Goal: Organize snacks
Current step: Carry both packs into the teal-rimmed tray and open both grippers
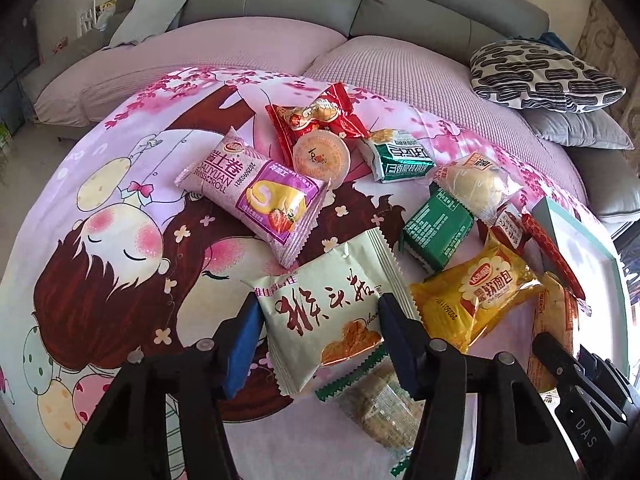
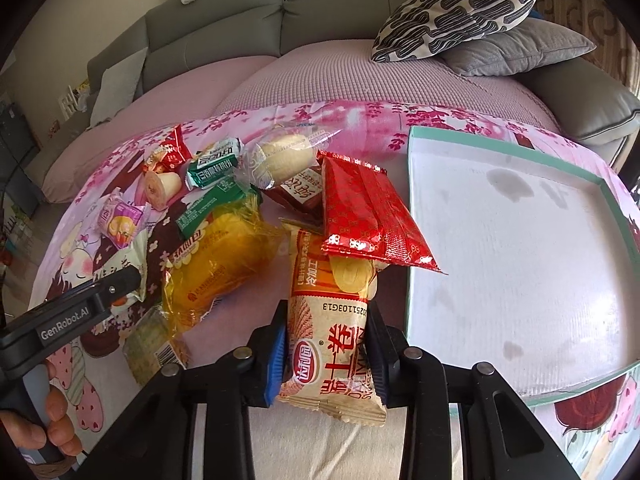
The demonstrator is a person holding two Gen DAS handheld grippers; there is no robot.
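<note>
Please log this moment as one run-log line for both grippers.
left gripper: shut on pale green packet | right gripper: shut on orange roll packet | tray: empty

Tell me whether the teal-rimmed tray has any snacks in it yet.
Empty. The right wrist view shows the tray with a bare white floor, only a few dark stains; the red packet lies beside its rim, outside.
</note>
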